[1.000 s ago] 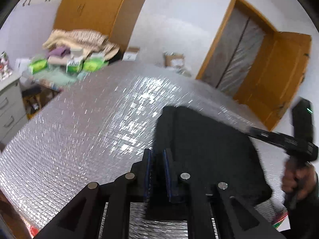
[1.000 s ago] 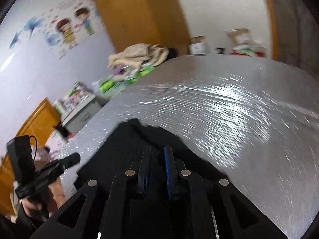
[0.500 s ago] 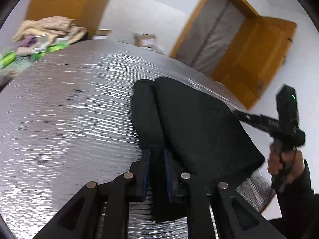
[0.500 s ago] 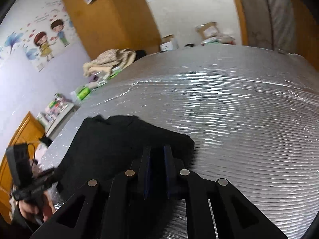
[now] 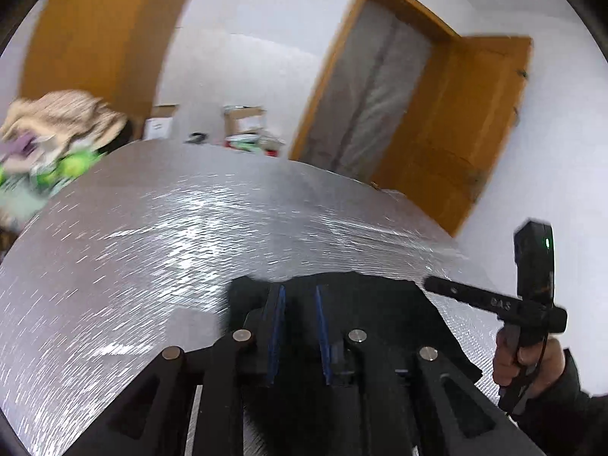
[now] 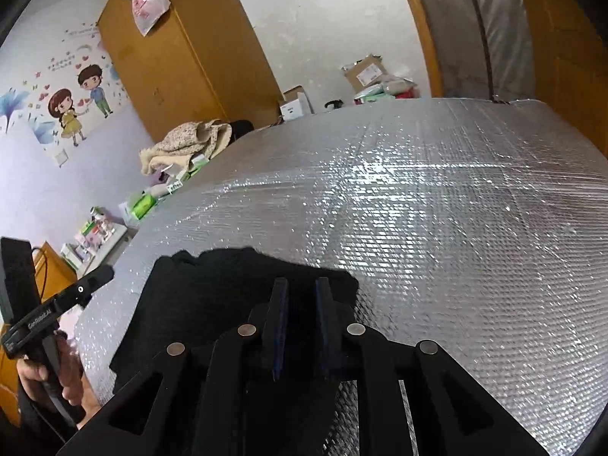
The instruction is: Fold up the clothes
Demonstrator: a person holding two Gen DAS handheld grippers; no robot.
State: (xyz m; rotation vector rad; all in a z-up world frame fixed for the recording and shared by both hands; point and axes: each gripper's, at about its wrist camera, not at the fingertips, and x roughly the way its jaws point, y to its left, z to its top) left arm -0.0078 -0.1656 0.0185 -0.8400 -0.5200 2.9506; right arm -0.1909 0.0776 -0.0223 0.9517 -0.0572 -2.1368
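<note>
While both claws are easing their jaws apart, the left claw [image 5: 298, 326] and the right claw [image 6: 300, 321] are letting go of the folded black garment [image 6: 228, 288] lying at the lower middle of the silver-covered bed [image 6: 437, 209], so the next move is likely backing away cleanly.

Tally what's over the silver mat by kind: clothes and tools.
Black garment: 1
Handheld tools: 2, left tool and right tool, both over the garment, jaws opening
Total: 3, all on or above the silver mat
</note>
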